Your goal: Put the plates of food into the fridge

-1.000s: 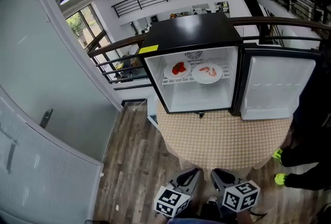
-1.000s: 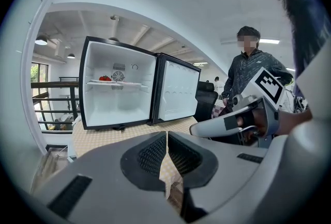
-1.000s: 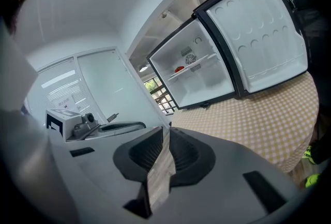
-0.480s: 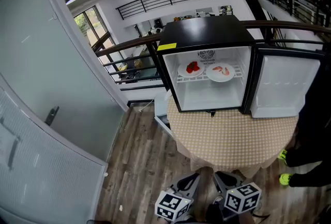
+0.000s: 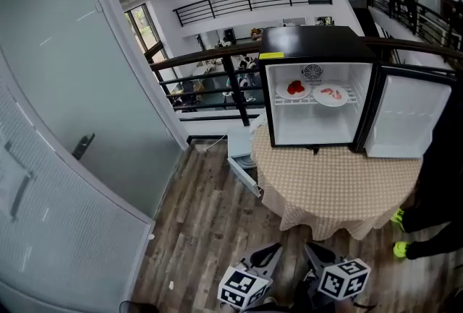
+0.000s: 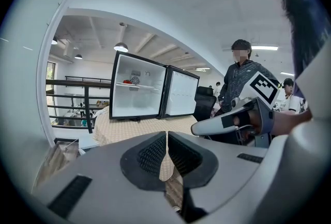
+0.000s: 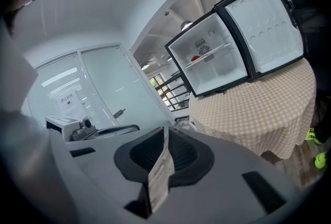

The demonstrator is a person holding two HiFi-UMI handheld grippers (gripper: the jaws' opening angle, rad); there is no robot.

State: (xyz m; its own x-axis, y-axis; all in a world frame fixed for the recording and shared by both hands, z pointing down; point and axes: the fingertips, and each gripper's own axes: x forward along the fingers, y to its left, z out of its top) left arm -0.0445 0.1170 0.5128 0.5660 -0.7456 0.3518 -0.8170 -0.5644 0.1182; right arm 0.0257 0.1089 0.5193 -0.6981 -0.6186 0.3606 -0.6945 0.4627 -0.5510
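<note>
The black mini fridge [image 5: 318, 98] stands open on the round checked table [image 5: 340, 185], its door [image 5: 409, 116] swung to the right. On its wire shelf lie a plate of red food [image 5: 293, 89] and a plate of pink food [image 5: 333, 95]. Both grippers hang low at the frame's bottom, well short of the table. My left gripper [image 5: 268, 252] [image 6: 167, 153] is shut and empty. My right gripper [image 5: 312, 252] [image 7: 165, 153] closes its last bit with nothing between the jaws. The fridge [image 6: 137, 93] [image 7: 217, 60] shows far ahead in both gripper views.
A frosted glass wall with a door handle [image 5: 83, 145] runs along the left. A black railing [image 5: 210, 80] stands behind the table. A person in dark clothes [image 5: 434, 210] stands at the table's right. Wood floor [image 5: 210, 225] lies between me and the table.
The fridge and table have slid to the right and grown smaller in the head view, as the camera drew back and turned left. Both grippers stay low at the bottom edge.
</note>
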